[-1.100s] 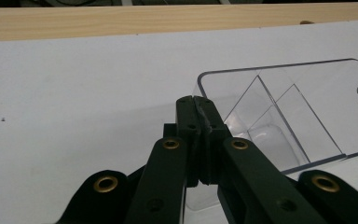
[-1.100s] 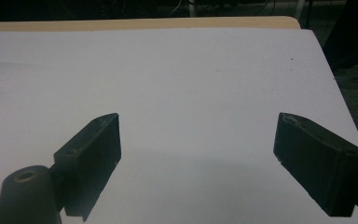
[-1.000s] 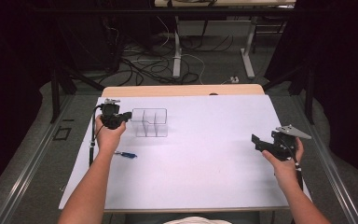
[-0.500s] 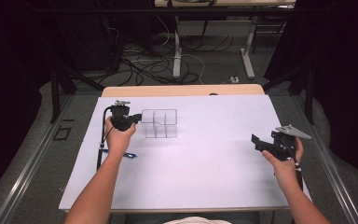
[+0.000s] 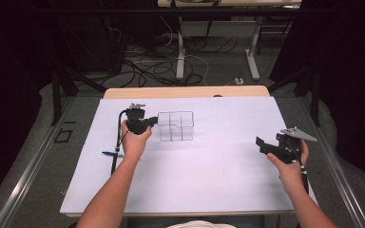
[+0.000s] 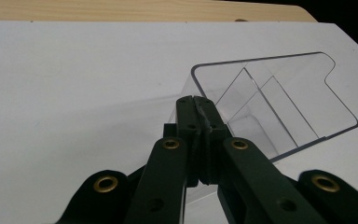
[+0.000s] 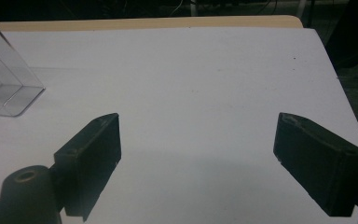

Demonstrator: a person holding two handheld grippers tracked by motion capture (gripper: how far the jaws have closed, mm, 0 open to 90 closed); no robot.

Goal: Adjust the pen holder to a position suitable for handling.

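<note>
**Clear organizer pulled along by its near-left wall**

The organizer, a clear plastic box split into compartments, stands upright on the white table toward the far edge, left of the middle. It looks light, stiff and slick, so it should slide easily on the sheet and could tip or slip if pulled hard. A thin wall is the only place to pinch, and the grip should stay low and firm.

The left tool is clenched on the organizer's wall at its left end. The right tool is released, its jaws wide apart over bare table near the right edge.

A blue pen lies by the left forearm.

Compared with a second ago, the organizer and left tool have shifted toward the right edge; the right tool has kept its place.
</note>
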